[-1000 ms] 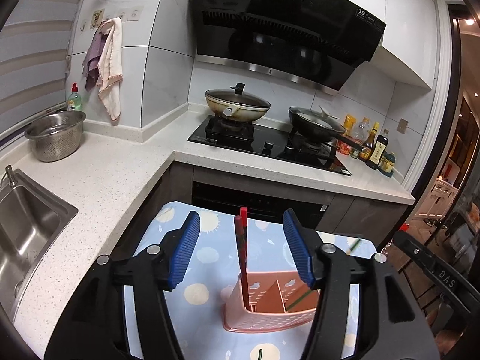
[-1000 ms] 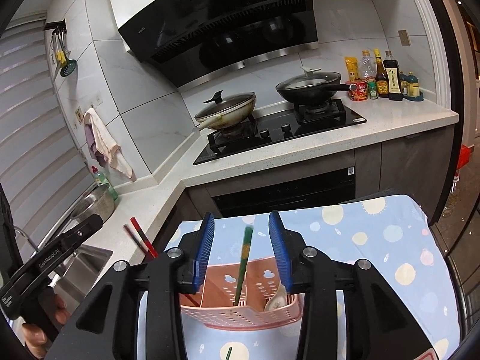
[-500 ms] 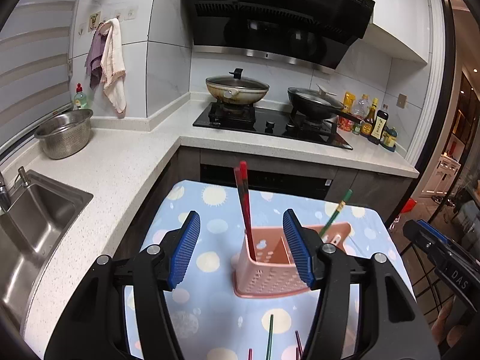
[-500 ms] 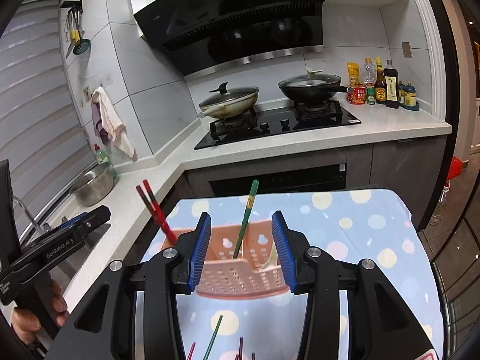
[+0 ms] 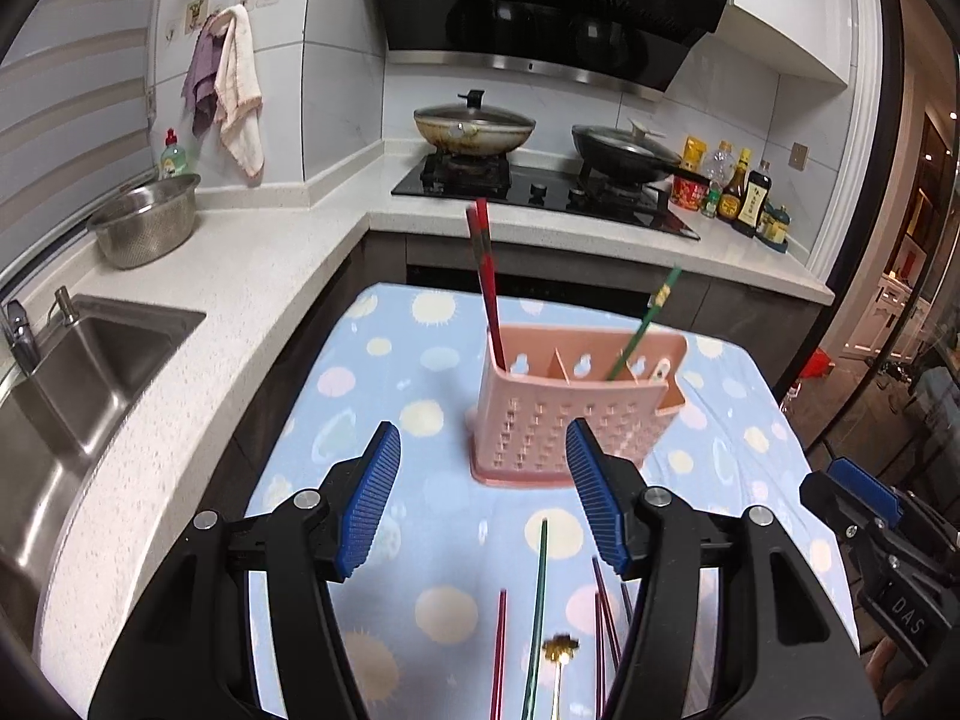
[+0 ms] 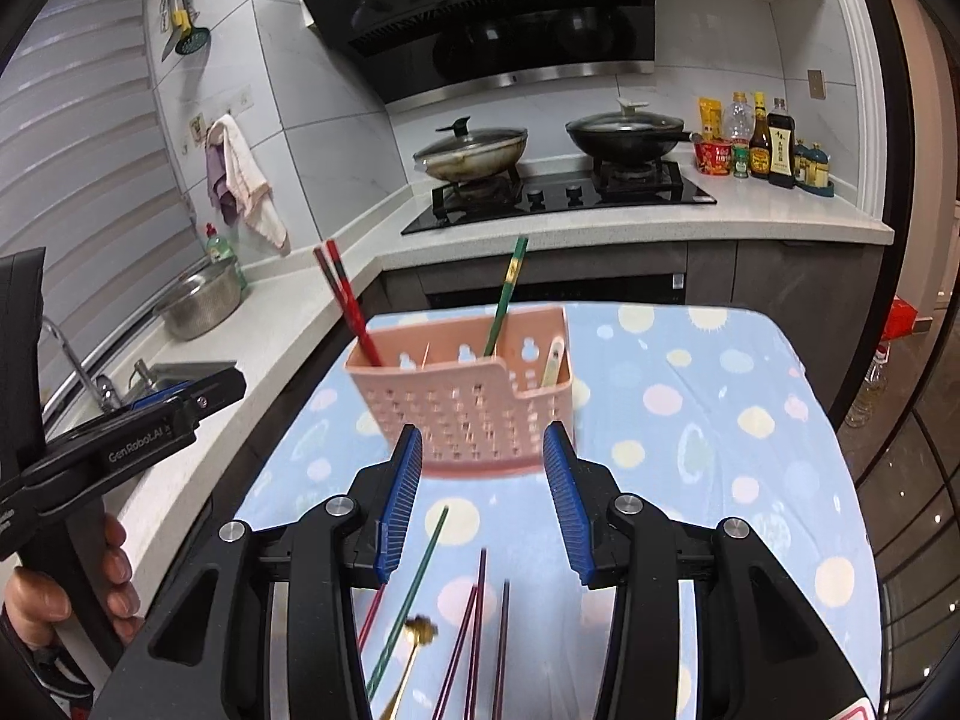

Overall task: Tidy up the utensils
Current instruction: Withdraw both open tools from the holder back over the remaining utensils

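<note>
A pink caddy (image 5: 576, 414) with perforated walls stands upright on a table covered by a blue dotted cloth (image 5: 372, 396), toward the far half of the cloth. Dividers split it into compartments. A pair of red chopsticks (image 5: 485, 276) leans in the left-end compartment, and a single green chopstick (image 5: 645, 324) leans to the right from a compartment further along. From the right wrist view a pale spoon (image 6: 552, 363) shows in the right-end compartment.

Loose utensils lie on the cloth in front of the caddy, apart from it: a green chopstick (image 5: 537, 612), a red chopstick (image 5: 499, 654), several purple chopsticks (image 6: 474, 630), and a gold spoon (image 6: 418, 630) with a flower-shaped end.

The left gripper (image 5: 483, 498) hangs over the near cloth with its blue pads spread wide and nothing between them; the loose utensils lie below it. The right gripper (image 6: 483, 504) is likewise spread and empty, its tips just before the caddy's near wall in its own view. A hand (image 6: 57, 600) holds the left gripper's handle at the lower left of the right wrist view.

Beyond the table a white counter (image 5: 252, 252) carries a sink (image 5: 66, 384), a steel colander (image 5: 147, 219), a hob (image 5: 540, 192) with two lidded pans, and sauce bottles (image 5: 744, 192).
</note>
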`<state>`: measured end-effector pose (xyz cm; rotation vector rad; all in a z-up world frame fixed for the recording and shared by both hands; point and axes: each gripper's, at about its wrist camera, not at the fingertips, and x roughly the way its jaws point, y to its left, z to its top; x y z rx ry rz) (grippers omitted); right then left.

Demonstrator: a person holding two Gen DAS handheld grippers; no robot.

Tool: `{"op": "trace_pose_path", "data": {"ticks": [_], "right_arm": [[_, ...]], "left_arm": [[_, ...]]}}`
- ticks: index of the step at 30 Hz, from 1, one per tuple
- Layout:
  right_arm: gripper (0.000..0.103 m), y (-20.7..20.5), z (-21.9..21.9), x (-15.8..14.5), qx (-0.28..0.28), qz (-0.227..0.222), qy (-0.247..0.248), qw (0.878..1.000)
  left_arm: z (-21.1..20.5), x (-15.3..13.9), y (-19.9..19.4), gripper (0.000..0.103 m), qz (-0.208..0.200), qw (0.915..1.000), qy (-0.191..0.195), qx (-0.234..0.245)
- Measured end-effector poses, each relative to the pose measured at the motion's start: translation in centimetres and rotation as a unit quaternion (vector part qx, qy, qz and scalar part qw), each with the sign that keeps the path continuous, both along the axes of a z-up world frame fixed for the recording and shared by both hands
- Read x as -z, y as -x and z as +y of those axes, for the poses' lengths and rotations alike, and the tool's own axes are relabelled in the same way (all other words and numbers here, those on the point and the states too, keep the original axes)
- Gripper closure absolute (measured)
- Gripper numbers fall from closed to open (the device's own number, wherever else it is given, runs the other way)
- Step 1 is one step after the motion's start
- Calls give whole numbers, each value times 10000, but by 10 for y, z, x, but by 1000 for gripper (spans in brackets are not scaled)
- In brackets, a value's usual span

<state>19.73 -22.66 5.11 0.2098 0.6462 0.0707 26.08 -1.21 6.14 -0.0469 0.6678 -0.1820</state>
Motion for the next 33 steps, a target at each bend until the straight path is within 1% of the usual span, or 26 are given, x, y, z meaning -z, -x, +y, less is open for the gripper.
{"op": "trace_pose_path", "data": {"ticks": [3, 8, 12, 16, 18, 24, 29, 33], "right_arm": [[62, 18, 4, 13, -53, 169, -13, 9998], [62, 43, 8, 33, -38, 393, 27, 9992], [62, 64, 12, 51, -12, 564, 176, 9983], [62, 84, 19, 71, -37, 756, 442, 9961], [62, 93, 20, 82, -80, 883, 457, 9950], [62, 113, 25, 117, -161, 1312, 402, 9904], [62, 125, 29, 138, -246, 1584, 428, 9861], [62, 132, 31, 149, -282, 1741, 416, 9834]], "left_arm": [[2, 14, 12, 48, 179, 9998, 18, -3], [4, 37, 32, 48, 431, 9991, -56, -22], [6, 58, 50, 48, 643, 9978, -139, -35], [8, 80, 69, 48, 860, 9960, -239, 15], [9, 92, 79, 48, 987, 9947, -287, 40], [17, 128, 101, 48, 1388, 9897, -352, 36], [22, 146, 119, 48, 1605, 9864, -358, 78], [21, 158, 133, 48, 1748, 9836, -415, 139]]}}
